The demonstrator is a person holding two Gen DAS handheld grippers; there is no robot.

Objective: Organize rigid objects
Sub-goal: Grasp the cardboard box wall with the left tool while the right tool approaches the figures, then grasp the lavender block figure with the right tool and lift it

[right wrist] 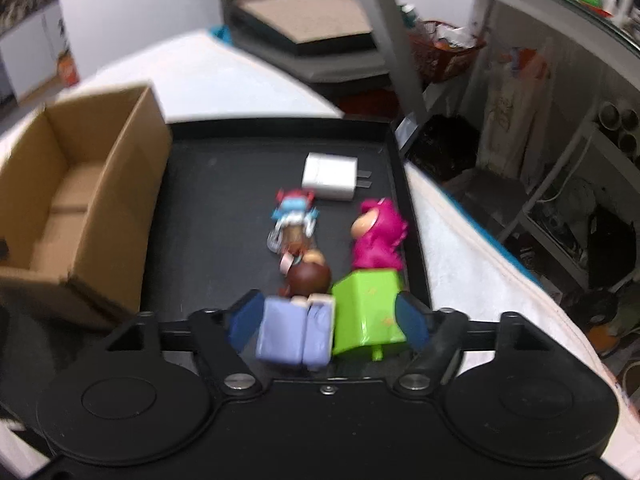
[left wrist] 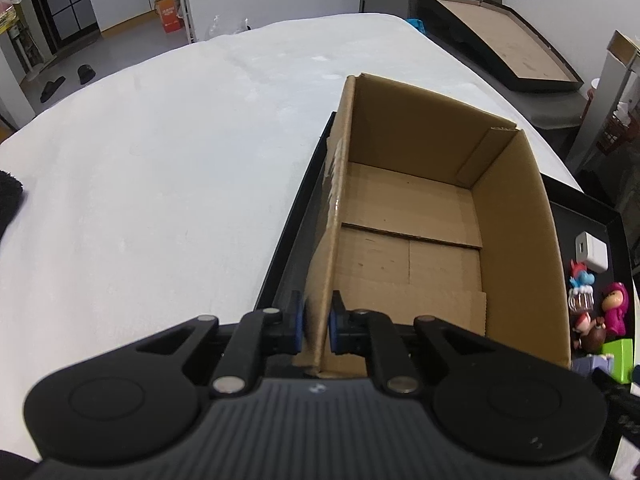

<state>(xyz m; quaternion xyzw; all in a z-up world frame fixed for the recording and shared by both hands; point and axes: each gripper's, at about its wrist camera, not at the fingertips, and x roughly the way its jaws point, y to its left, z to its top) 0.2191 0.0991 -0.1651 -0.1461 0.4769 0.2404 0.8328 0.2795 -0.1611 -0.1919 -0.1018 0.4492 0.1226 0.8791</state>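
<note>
left gripper (left wrist: 316, 326) angles steeply down, clamped on near wall of cardboard box (left wrist: 516, 240) at black tray's (right wrist: 224, 216) left edge. right gripper (right wrist: 328, 320) tilts down, jaws apart around purple block (right wrist: 296, 332) and green block (right wrist: 366, 308) at tray's near edge.

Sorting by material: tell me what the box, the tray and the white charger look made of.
Box: corrugated cardboard, matte brown, with folded flaps and raw edges. Tray: black, dull finish, probably plastic or coated board. White charger: smooth hard plastic, it seems, with metal prongs.
</note>
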